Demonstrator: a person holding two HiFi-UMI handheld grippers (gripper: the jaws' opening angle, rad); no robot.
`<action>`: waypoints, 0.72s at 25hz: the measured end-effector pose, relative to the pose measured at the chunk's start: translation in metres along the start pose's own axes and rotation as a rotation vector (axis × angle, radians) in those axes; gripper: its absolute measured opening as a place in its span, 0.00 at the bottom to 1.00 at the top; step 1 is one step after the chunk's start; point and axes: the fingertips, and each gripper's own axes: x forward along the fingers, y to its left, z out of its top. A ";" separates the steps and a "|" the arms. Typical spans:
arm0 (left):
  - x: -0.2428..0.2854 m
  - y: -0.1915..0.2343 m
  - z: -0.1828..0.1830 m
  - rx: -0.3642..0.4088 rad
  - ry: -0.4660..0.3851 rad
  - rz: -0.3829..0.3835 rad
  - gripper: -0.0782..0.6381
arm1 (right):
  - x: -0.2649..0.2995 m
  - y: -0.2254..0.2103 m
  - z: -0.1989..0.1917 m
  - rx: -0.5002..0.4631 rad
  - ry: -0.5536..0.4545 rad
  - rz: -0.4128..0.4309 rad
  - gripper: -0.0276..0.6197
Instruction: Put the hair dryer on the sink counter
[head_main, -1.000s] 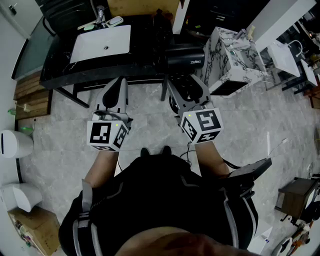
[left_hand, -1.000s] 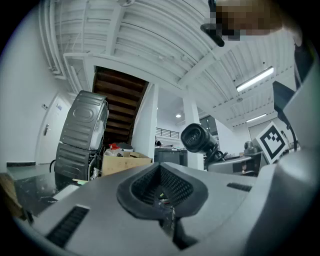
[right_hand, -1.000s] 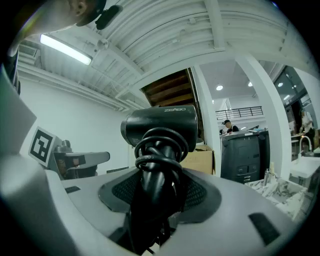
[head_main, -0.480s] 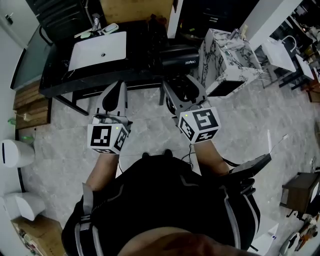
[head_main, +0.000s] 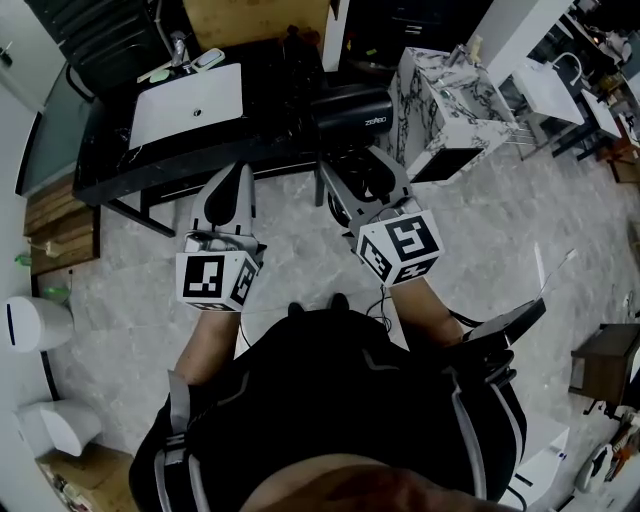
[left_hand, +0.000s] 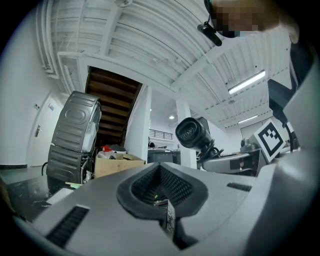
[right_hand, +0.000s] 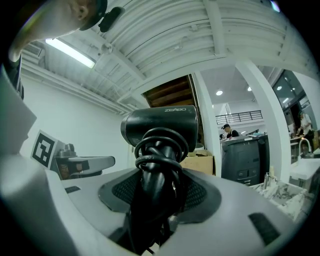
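Note:
A black hair dryer (head_main: 352, 108) with its cord wound round the handle stands upright in my right gripper (head_main: 364, 186), which is shut on the handle. In the right gripper view the dryer's barrel (right_hand: 160, 125) rises above the jaws (right_hand: 159, 197) and the coiled cord fills the gap. My left gripper (head_main: 226, 192) hangs beside it at the same height, shut, with nothing in it; its jaws (left_hand: 161, 189) meet. From the left gripper view the hair dryer (left_hand: 192, 133) shows to the right. The black sink counter (head_main: 105, 170) with a white basin (head_main: 185, 100) lies ahead, beyond both grippers.
A faucet (head_main: 180, 45) and small items stand at the counter's back edge. A marble-patterned box (head_main: 447, 105) stands right of the counter, close to the dryer. White bins (head_main: 30, 322) sit at the left on the grey tiled floor (head_main: 500, 240).
Both grippers keep their pose and the dryer stays gripped. The counter and the marble box have drifted slightly left and up in the head view.

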 end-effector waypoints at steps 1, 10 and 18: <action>-0.001 0.000 -0.002 -0.004 0.003 -0.008 0.11 | 0.000 0.001 0.000 0.004 0.002 -0.005 0.40; -0.003 -0.006 -0.016 -0.026 0.000 -0.087 0.11 | -0.014 0.004 -0.002 0.006 0.004 -0.085 0.40; 0.008 -0.027 -0.017 -0.044 -0.010 -0.139 0.11 | -0.026 -0.010 -0.001 -0.005 -0.001 -0.113 0.40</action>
